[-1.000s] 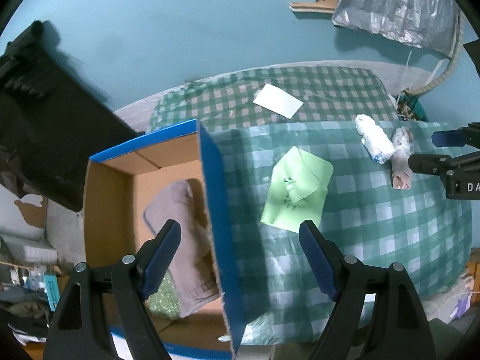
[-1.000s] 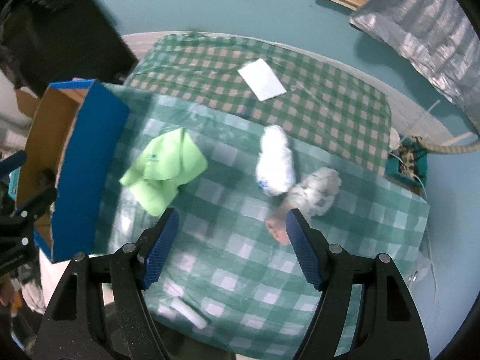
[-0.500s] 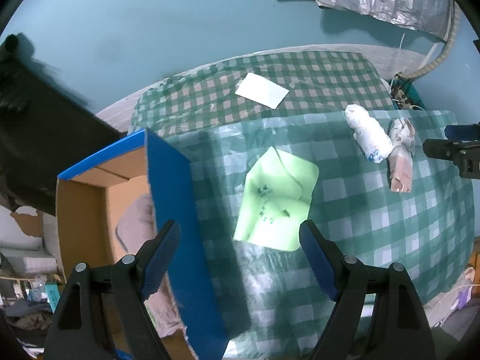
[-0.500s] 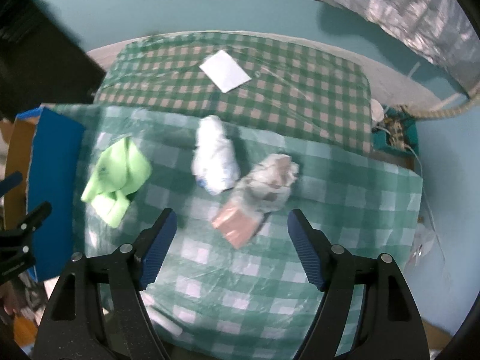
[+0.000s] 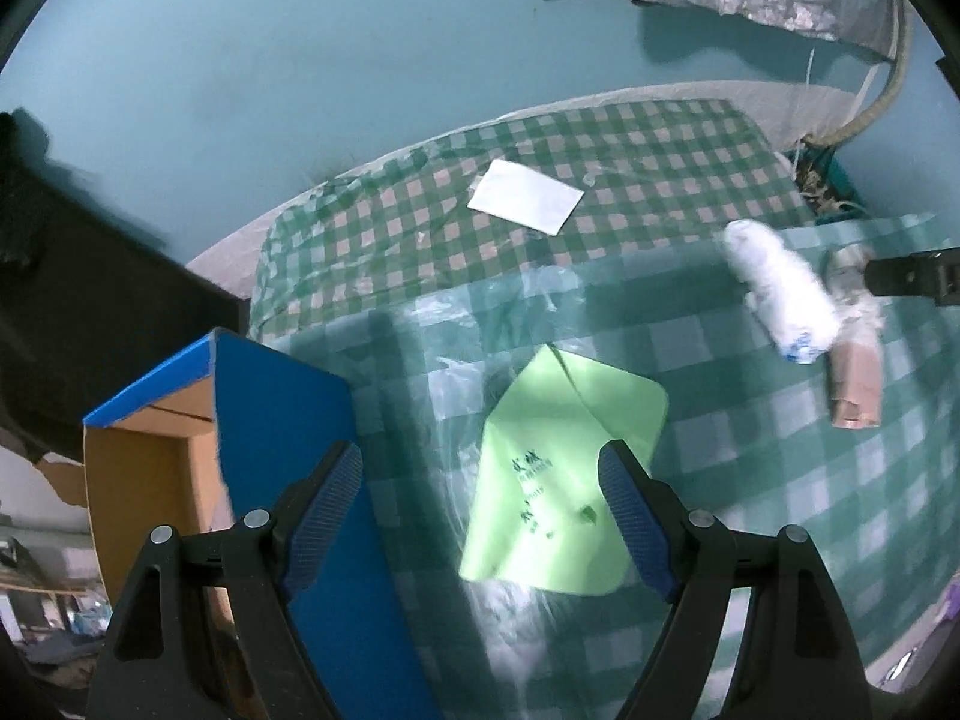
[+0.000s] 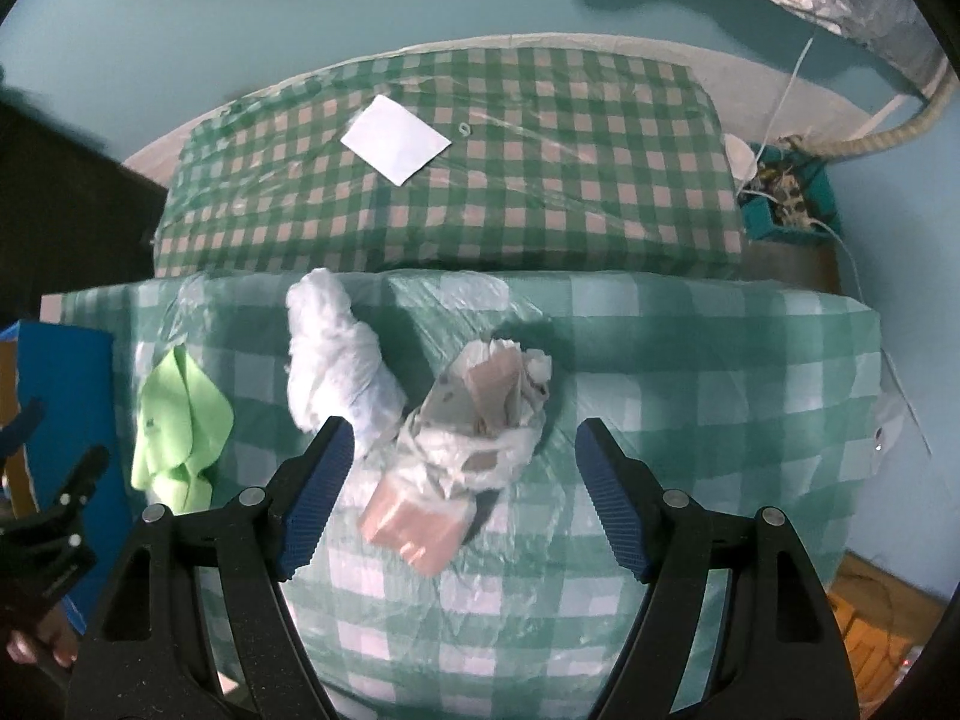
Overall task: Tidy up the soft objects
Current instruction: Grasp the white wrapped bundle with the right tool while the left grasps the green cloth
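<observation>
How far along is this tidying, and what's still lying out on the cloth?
Little looks done: the box hides its inside here. Both grippers are open and empty. The left gripper frames the green cloth; the right gripper frames the plastic-wrapped bundle. The white roll also waits on the table.

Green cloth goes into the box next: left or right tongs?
Left, probably. The left tongs are open, with the green cloth lying between their tips and the box just beside. The right tongs are open over the wrapped pink bundle.
</observation>
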The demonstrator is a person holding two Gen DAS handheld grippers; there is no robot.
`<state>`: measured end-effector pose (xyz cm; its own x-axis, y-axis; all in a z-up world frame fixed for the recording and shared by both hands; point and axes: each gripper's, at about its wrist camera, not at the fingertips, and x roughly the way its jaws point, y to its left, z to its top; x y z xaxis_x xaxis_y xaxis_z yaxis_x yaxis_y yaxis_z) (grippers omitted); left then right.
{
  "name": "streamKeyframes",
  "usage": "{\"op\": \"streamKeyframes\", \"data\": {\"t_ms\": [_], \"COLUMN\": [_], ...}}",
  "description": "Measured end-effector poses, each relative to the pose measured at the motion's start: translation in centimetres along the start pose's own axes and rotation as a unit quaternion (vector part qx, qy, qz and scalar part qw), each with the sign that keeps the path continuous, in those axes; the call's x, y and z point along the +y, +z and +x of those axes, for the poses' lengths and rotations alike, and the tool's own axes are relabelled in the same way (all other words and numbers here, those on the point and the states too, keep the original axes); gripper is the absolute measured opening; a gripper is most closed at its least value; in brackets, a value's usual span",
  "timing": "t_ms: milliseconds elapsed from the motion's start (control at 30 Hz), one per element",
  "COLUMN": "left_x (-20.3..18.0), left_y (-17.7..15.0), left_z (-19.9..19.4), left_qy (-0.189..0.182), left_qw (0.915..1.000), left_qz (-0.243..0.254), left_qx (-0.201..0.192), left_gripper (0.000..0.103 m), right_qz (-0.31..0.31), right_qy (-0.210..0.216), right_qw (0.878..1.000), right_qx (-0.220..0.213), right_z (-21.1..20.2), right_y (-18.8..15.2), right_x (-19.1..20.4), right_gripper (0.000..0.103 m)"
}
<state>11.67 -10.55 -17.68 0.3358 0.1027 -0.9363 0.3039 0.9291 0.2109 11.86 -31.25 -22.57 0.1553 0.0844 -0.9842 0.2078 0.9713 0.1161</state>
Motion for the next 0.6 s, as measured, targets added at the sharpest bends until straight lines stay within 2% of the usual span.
{"op": "streamKeyframes", "data": {"t_ms": [67, 233, 367, 600], "left_x": [-0.1, 0.0, 0.3, 0.3], "left_y": [0.2, 0.3, 0.5, 0.8], "left_z": [1.2, 3.2, 4.2, 5.6], "left_qy": [0.007, -0.009, -0.015, -0.025], "left_qw": [1.0000, 0.9997, 0.9992, 0.9985], "left_qz": [0.003, -0.007, -0.021, -0.011], "left_qx": [0.005, 0.020, 0.030, 0.047], "left_gripper": [0.082, 0.082, 0.082, 0.079], "right_qz": [0.009, 0.027, 0.028, 0.010], "right_qy": [0.001, -0.002, -0.007, -0.006], "right_qw": [1.000, 1.000, 0.999, 1.000], "right_qx": [0.005, 0.012, 0.017, 0.026], "right_z": [0.9, 2.4, 3.2, 4.2], "right_y": [0.2, 0.3, -0.1, -0.8], "right_x": [-0.3, -0.7, -0.8, -0.7], "right_gripper": [0.076, 0.076, 0.076, 0.075]}}
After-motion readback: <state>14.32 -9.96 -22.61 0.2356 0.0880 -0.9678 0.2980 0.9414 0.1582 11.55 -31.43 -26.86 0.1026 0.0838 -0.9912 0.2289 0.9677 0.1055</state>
